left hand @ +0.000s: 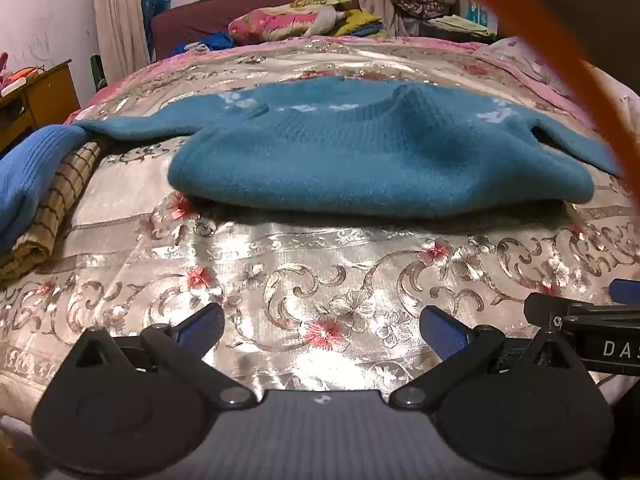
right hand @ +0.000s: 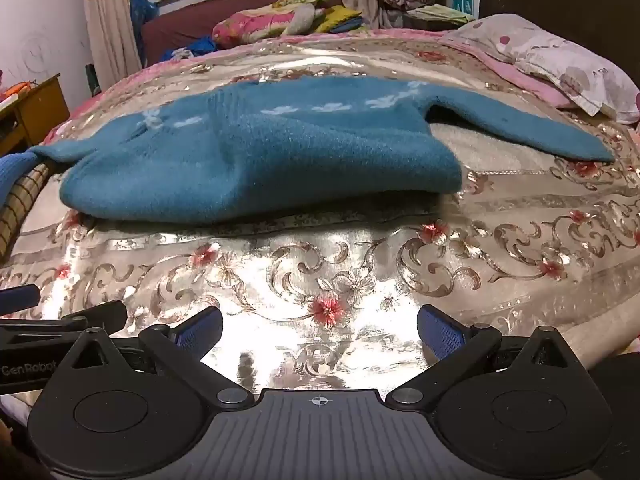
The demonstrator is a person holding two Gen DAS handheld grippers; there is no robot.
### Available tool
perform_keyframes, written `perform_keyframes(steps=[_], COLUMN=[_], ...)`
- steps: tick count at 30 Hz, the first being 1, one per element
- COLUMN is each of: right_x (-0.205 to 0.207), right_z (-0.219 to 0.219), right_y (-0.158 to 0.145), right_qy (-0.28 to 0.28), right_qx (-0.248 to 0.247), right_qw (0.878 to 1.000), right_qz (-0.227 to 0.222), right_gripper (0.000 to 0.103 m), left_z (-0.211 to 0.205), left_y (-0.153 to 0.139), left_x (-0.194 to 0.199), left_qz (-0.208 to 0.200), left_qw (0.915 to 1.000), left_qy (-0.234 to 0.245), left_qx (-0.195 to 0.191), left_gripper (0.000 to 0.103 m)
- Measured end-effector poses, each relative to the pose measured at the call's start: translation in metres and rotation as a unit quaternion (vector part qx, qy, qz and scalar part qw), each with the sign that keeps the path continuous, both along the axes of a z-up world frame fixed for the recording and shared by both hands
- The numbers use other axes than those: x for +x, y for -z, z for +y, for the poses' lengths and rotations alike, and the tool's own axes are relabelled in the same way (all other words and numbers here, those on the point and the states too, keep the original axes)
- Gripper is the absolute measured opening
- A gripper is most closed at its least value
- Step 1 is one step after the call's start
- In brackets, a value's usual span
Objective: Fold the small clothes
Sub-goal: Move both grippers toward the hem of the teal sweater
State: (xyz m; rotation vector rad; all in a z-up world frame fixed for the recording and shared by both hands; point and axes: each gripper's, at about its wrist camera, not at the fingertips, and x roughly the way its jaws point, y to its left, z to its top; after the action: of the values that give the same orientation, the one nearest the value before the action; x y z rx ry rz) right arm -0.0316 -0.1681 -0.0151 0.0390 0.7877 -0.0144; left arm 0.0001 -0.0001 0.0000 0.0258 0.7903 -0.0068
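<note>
Teal sweater (left hand: 320,152) hem faces bare bedspread (left hand: 320,280).

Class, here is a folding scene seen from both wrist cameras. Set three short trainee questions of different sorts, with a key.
1. True or false: the teal sweater is folded into a neat square.
2. The left gripper and right gripper are: A open, B shut on cloth.
3. What lies beside the bright blue garment at the left?

Key: 1 false, both sleeves lie spread; 2 A; 3 a checked cloth.
</note>
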Motion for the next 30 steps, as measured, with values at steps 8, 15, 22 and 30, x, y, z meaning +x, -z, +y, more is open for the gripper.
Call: perform_keyframes(steps=[8, 15, 22, 30], right_x=[0.003, 0.002, 0.004, 0.005], right_z=[0.0, 0.001, 0.002, 0.003], right_y=[0.004, 0.006, 0.002, 0.002], right_qy=[0.0, 0.001, 0.0, 0.003], right_qx=[0.0, -0.002, -0.004, -0.005], right_qw=[1.0, 1.0, 1.0, 1.0], right_qz=[-0.001, 0.0, 0.007, 0.012], right_gripper=[0.103, 0.103, 0.103, 0.103], left_z=[0.003, 0.003, 0.003, 0.003], left_y=[0.011, 0.01, 0.012, 0.012], left_x=[0.001, 0.008, 0.008, 0.01], left_qz=[0.005, 0.016, 0.028, 0.038], left_qw=[1.0, 0.9998, 0.9996, 0.9992], left_qy=[0.0, -0.002, -0.007, -0.009], left_qx=[-0.004, -0.006, -0.005, -0.009], left_gripper=[0.103, 0.103, 0.103, 0.103])
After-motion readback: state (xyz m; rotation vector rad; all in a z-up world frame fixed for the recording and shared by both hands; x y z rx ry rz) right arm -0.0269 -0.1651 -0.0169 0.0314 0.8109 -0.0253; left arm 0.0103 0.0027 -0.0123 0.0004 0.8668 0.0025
